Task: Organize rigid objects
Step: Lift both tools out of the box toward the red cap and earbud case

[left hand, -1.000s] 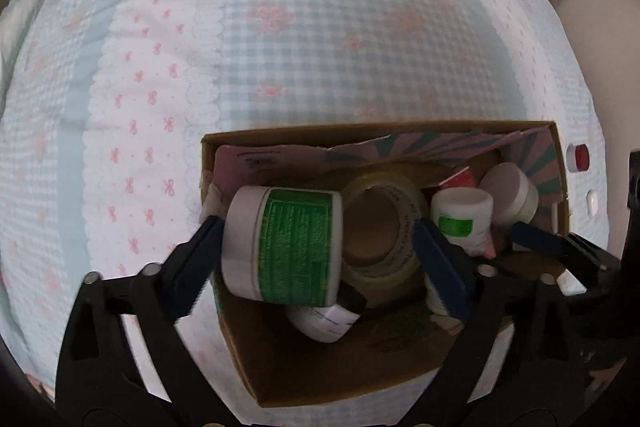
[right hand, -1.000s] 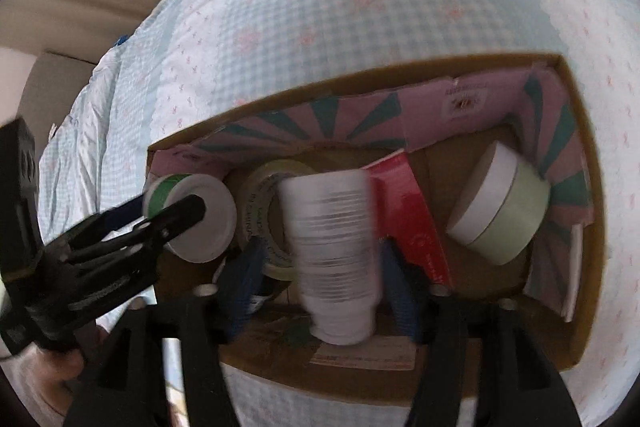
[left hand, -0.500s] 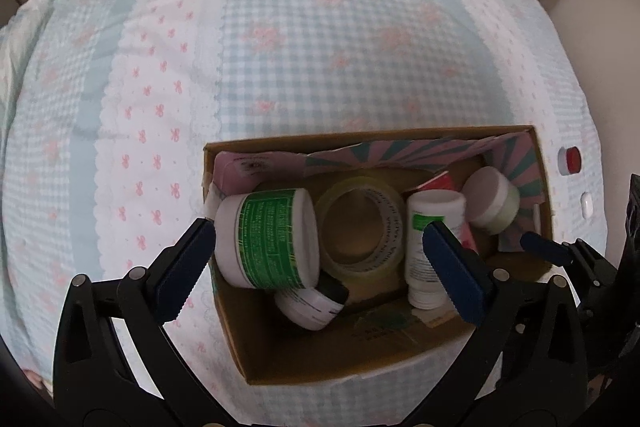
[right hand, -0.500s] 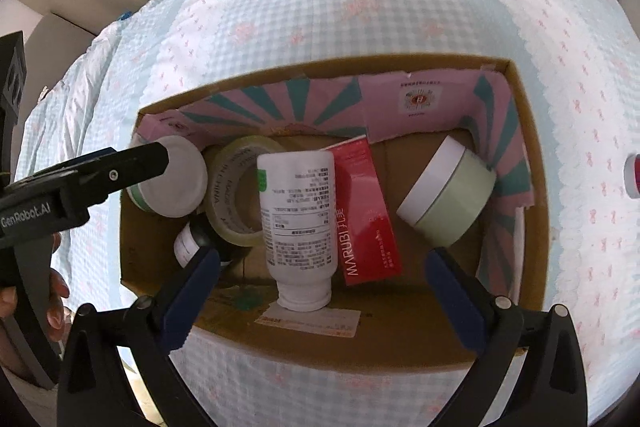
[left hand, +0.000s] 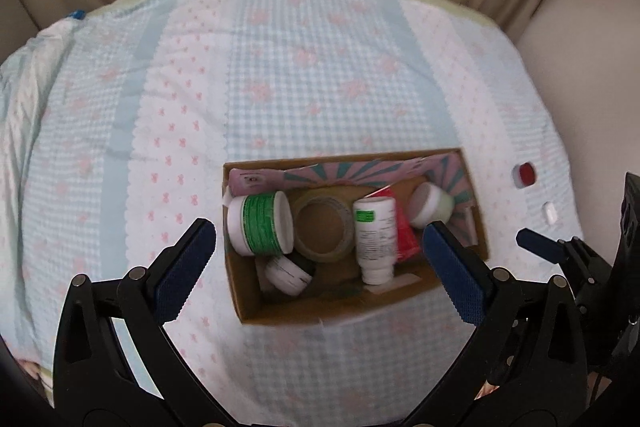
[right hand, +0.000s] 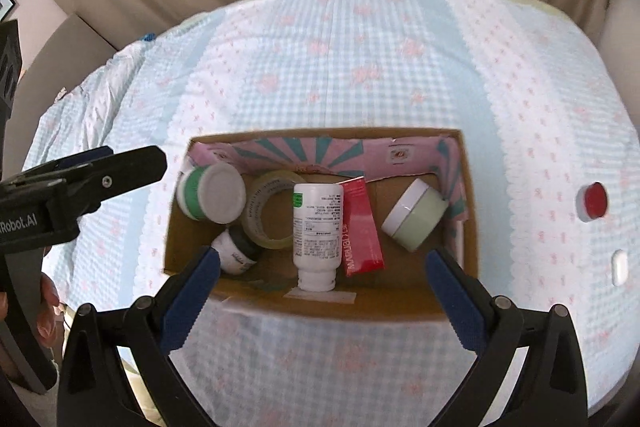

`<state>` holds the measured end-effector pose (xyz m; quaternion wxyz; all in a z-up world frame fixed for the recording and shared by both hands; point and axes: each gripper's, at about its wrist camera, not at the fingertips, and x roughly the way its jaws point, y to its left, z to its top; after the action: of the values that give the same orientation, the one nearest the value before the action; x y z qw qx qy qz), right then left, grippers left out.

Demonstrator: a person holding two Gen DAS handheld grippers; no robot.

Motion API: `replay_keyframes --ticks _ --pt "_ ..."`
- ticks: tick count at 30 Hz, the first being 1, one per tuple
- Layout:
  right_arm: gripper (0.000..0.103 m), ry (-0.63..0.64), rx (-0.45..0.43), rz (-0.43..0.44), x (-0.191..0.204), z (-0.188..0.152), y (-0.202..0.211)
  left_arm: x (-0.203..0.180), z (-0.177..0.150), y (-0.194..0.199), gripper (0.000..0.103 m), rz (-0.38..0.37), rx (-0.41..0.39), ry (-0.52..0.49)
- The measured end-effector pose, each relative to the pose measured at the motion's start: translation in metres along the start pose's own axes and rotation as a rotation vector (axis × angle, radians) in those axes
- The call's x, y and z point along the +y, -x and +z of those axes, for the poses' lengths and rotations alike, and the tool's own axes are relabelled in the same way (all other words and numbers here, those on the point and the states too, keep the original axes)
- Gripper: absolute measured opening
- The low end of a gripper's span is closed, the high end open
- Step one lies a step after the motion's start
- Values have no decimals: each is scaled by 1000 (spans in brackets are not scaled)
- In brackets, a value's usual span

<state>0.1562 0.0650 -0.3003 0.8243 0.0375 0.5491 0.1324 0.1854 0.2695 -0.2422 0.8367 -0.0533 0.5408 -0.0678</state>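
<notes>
both grippers, left and right, are held spread wide and empty above the near edge of a cardboard box. just ahead of them, a white bottle, tape roll, red carton and jars are packed inside, apparently sorted. further right, a red cap is left on the bedspread.

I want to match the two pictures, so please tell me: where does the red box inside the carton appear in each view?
Left wrist: the red box is right of centre, mostly hidden behind the white bottle.
Right wrist: the red box lies near centre, in full view.
Shared landmark: the tape roll, left of the bottle in both.
</notes>
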Motion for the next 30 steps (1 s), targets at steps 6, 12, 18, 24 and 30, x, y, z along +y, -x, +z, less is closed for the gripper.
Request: replay_keyframes --ticks 6,12,18,24,30 --pt "102 14 -61 -65 1 -7 52 -13 -12 38 103 13 -42 24" --pt "102 -54 -113 -111 -32 -25 98 -64 -14 64 103 59 -131 -94" --pt "102 -134 -182 -198 -95 -41 150 -140 4 83 103 1 -222 -167" --pt "102 -204 -231 -261 -175 -53 185 -233 14 70 103 -55 -225 -272" --pt "102 -293 -231 -285 -267 -63 190 -322 16 14 103 -91 -164 -346"
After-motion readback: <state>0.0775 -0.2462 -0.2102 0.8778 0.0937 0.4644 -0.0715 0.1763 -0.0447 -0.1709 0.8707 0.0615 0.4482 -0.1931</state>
